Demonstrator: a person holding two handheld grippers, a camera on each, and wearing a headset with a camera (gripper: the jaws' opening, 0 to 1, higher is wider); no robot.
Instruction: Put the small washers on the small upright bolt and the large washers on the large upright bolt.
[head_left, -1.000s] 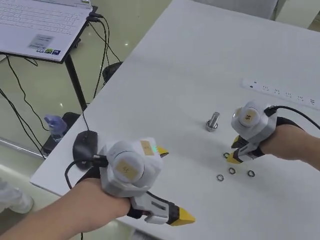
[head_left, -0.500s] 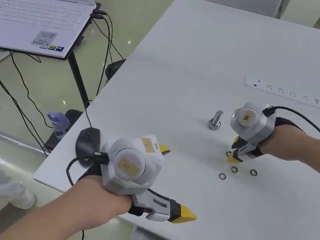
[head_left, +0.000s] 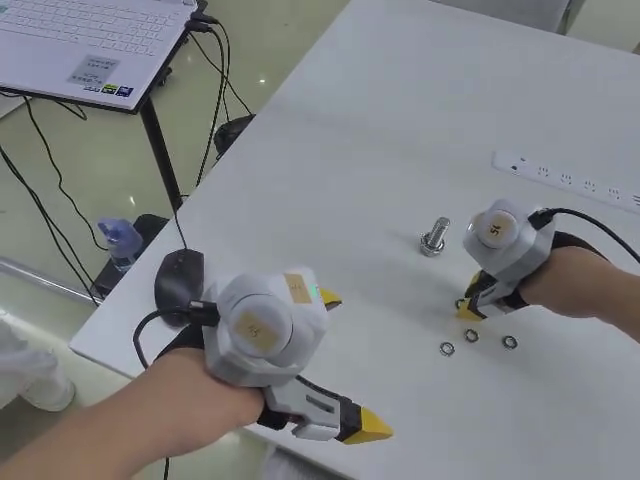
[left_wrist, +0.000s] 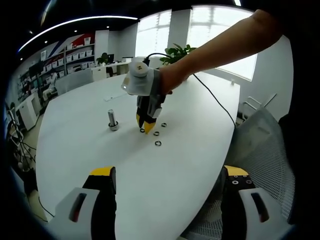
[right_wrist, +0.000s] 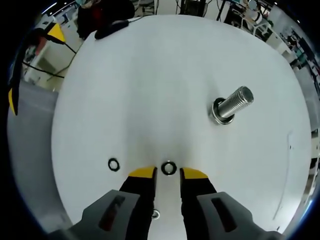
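One washer (right_wrist: 169, 168) lies between the tips of the right gripper (right_wrist: 168, 174), whose fingers (right_wrist: 142, 173) stand narrowly parted, apparently to straddle it for a pinch, with the upright bolt (right_wrist: 231, 105) ahead and right of them; the left gripper (left_wrist: 168, 172) idles, fingers spread wide.

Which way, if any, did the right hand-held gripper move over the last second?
No. The right hand-held gripper stays equally far from the upright bolt and loose washers; only the camera shifted.
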